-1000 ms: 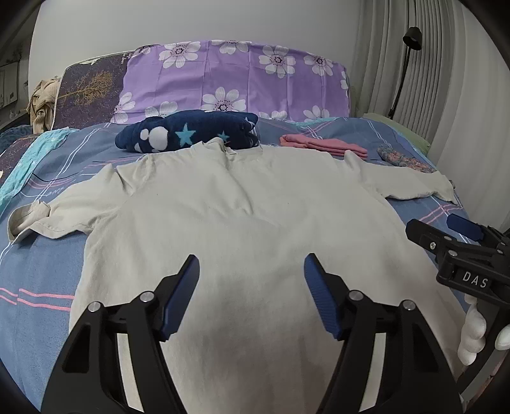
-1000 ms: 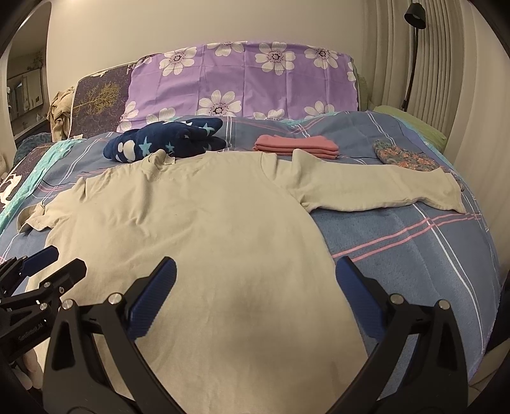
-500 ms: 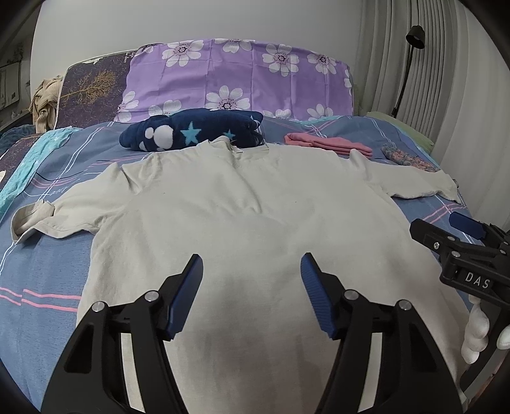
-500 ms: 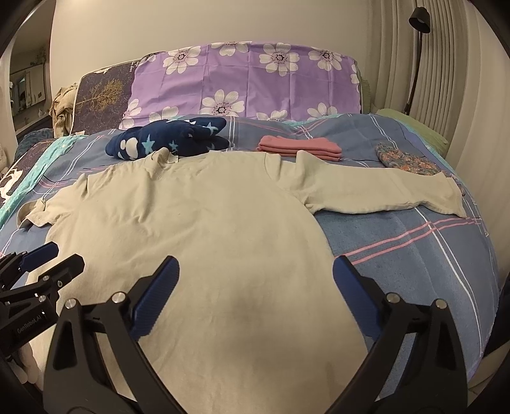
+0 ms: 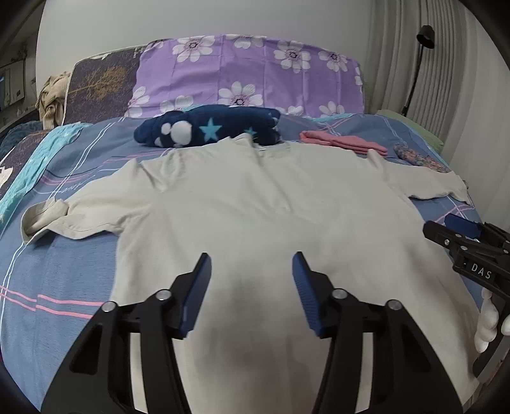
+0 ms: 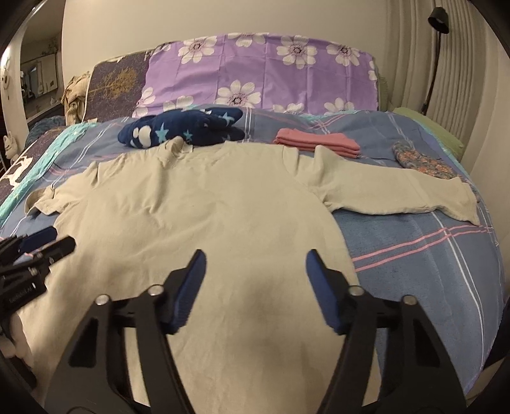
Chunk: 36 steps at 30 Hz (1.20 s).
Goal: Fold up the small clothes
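Shirt: beige T-shirt (image 5: 255, 203) spread flat and face-up on the bed, soft matte knit with faint creases — collar toward 12 o'clock, hem toward 6.
Sleeves: one out at 9 o'clock with its cuff curled over; the other out flat at 3 o'clock, reaching almost to the bed's side edge.
Left gripper (image 5: 251, 283): black frame, ribbed blue pads, jaws apart and holding nothing, poised above the lower middle of the shirt.
Right gripper (image 6: 253, 281): same build, jaws parted wider, holding nothing, above the shirt's lower body near its 3 o'clock side seam.
Bedspread (image 6: 414, 254): blue fleecy cover with pink and white stripes; bare strips at 3 and 9 o'clock beside the shirt body.
Beyond the collar: dark blue plush bundle with stars (image 5: 210, 130) touching the neckline at 12 o'clock; folded pink cloth (image 6: 315, 141) at 1 o'clock, just beside the shoulder.
Far corner: small floral patterned piece (image 6: 420, 162) at 2 o'clock, just past the sleeve.
Head end: purple flowered pillow (image 5: 248, 76) upright against the wall.
Right edge: pleated curtain (image 6: 462, 79) and a black lamp (image 6: 438, 19).
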### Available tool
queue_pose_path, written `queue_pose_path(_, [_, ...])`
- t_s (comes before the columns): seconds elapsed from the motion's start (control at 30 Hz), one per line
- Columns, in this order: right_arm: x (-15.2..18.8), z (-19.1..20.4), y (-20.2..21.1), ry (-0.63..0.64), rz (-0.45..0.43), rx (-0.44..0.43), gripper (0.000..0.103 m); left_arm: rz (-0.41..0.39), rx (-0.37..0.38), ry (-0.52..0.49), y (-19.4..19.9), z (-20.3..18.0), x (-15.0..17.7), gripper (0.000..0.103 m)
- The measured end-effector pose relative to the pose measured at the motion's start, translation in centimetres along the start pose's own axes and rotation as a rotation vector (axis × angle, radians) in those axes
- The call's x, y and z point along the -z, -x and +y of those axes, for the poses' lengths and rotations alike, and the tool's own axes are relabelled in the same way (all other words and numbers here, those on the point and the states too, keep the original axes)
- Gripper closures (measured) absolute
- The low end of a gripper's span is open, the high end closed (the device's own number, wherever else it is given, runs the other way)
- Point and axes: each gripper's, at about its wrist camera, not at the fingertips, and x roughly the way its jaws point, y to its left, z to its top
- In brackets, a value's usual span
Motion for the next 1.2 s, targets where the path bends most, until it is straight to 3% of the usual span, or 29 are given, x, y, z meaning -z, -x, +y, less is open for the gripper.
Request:
queue_pose_path(0.07, [0.0,0.1,-0.7,0.017,0.023,0.009,0.044,0.014,-0.026,0.005,-0.1,2.0,-0.4,0.06])
queue_pose_path(0.2, [-0.1,-0.3,-1.6,0.033,0.045,0.04,0.043,0.021,-0.173,0.041,-0.2,8.3,-2.0,0.06])
queue_pose_path(0.4, [-0.6,-0.8,-2.4,0.052,0.071,0.074,0.04,0.09,-0.433,0.229,-1.9,23.8,-4.8,0.06])
queue_pose_path(0.53, [-1.0,-0.4,-3.2,0.091,0.091,0.1,0.039,0.168,-0.552,0.281,-4.4,31.6,-5.5,0.058])
queue_pose_path(0.63, [-1.3,0.2,-4.0,0.109,0.112,0.107,0.038,0.227,-0.557,0.292,-6.6,35.0,-5.9,0.052])
queue_pose_path(0.8, [-1.6,1.3,-5.3,0.139,0.14,0.124,0.037,0.265,-0.468,0.345,-9.7,37.9,-6.4,0.048])
queue_pose_path(0.83, [-1.6,1.4,-5.5,0.141,0.145,0.126,0.037,0.267,-0.46,0.36,-10.1,38.5,-6.5,0.052])
queue_pose_path(0.87, [-1.6,1.6,-5.8,0.143,0.15,0.126,0.037,0.267,-0.444,0.367,-10.4,38.7,-6.4,0.064])
queue_pose_path(0.9, [-1.7,1.8,-5.9,0.145,0.153,0.126,0.037,0.273,-0.415,0.37,-10.8,39.1,-6.4,0.102])
queue_pose_path(0.97, [-1.7,2.1,-6.1,0.152,0.154,0.124,0.037,0.258,-0.404,0.358,-10.6,39.0,-6.6,0.102])
queue_pose_path(1.2, [-2.4,2.6,-6.7,0.161,0.146,0.121,0.036,0.051,-0.283,0.239,-4.7,32.4,-10.8,0.102])
